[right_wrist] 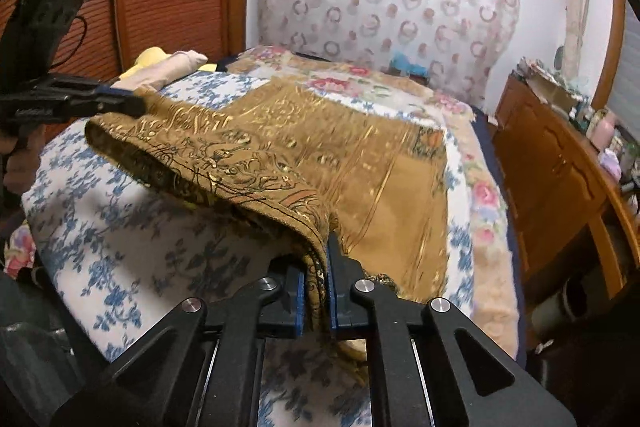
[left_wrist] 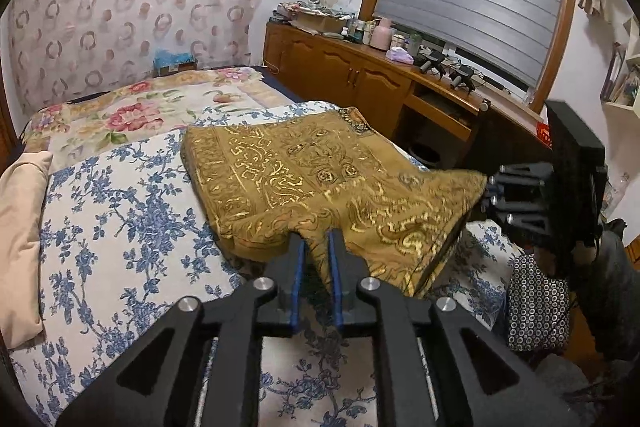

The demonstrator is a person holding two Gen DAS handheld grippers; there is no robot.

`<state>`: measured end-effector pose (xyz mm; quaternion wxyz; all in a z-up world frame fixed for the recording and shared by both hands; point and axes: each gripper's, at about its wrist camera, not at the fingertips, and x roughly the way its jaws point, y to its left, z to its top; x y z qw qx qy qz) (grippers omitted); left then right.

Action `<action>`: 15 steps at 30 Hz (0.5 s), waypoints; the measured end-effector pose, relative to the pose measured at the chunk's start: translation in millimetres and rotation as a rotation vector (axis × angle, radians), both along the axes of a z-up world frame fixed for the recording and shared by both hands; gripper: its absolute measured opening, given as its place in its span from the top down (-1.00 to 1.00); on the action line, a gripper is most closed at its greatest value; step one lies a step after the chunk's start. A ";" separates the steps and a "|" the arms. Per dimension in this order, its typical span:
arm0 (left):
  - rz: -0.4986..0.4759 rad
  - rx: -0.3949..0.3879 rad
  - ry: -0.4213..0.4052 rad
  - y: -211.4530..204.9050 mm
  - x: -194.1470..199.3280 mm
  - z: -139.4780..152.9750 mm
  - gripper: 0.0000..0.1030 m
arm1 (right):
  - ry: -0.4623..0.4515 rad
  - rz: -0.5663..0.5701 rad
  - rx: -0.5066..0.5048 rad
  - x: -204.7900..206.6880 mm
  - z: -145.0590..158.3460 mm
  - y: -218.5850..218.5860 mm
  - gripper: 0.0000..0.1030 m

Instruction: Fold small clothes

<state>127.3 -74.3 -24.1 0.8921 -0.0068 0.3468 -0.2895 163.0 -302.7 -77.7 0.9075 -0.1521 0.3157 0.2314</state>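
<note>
Cloth (left_wrist: 320, 183) stretching sideways between both tongs – left tongs (left_wrist: 317, 247) and right tongs (right_wrist: 318, 267) each clamping near corner, far edge lying on bed (left_wrist: 120, 227).

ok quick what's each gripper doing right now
left gripper: closed on the near edge of the gold patterned cloth.
right gripper: closed on another edge of the same cloth, lifted off the bed.

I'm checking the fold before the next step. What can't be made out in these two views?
- Left wrist view: the gold patterned cloth covers the underside of its raised edge.
- Right wrist view: cloth draped over the right gripper hides its fingertips.
- Left wrist view: bottles on the wooden dresser are too small to identify.
</note>
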 end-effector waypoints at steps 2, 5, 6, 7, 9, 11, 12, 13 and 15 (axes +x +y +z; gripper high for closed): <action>-0.006 -0.003 0.002 2.7 -0.7 0.8 0.64 | -0.016 -0.001 -0.001 5.3 5.7 1.2 0.89; -0.001 -0.006 -0.004 8.6 -0.7 2.6 0.22 | -0.047 0.000 -0.001 17.5 18.5 4.9 0.89; 0.008 -0.007 -0.006 11.7 0.9 3.3 0.15 | -0.057 0.001 -0.004 22.9 22.4 7.3 0.89; 0.012 -0.013 -0.005 14.5 2.4 3.7 0.08 | -0.065 0.001 -0.008 29.2 25.7 9.7 0.89; 0.019 -0.027 0.002 21.2 7.9 4.0 -0.07 | -0.072 -0.004 -0.006 42.2 29.8 12.5 0.89; 0.033 -0.034 0.007 27.3 14.7 3.6 -0.11 | -0.068 -0.009 0.004 56.5 33.0 13.6 0.89; 0.044 -0.038 0.013 30.6 19.9 2.8 -0.12 | -0.067 -0.010 0.007 63.4 33.8 14.9 0.89; 0.051 -0.039 0.019 32.6 23.9 1.8 -0.12 | -0.066 -0.009 0.009 68.5 34.7 16.0 0.89; 0.064 -0.028 0.035 36.1 35.8 -2.5 -0.12 | -0.059 -0.004 0.012 83.2 36.1 18.0 0.89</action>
